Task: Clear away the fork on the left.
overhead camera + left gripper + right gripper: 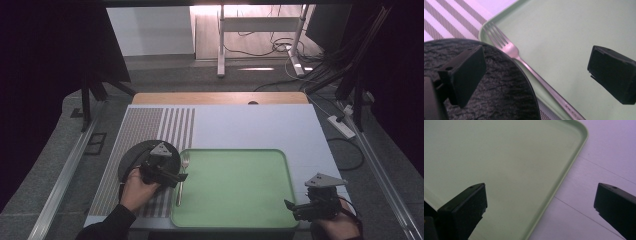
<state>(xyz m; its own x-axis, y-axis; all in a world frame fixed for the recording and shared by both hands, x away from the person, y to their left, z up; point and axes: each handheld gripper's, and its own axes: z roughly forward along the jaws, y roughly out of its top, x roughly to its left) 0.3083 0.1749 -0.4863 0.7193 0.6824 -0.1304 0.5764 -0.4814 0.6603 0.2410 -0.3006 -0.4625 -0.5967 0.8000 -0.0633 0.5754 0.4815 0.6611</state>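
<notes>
The left gripper point(183, 176) has its jaws spread wide w/ nothing pinched. The shiny metal fork point(520, 58) lies loose under them, along the left edge of the flat light-green plastic tray point(235, 210), right beside the round black plate point(131, 156). The left hand point(136, 188) reaches in low. The right gripper point(289, 206) is spread too, over the tray's near right corner.
</notes>
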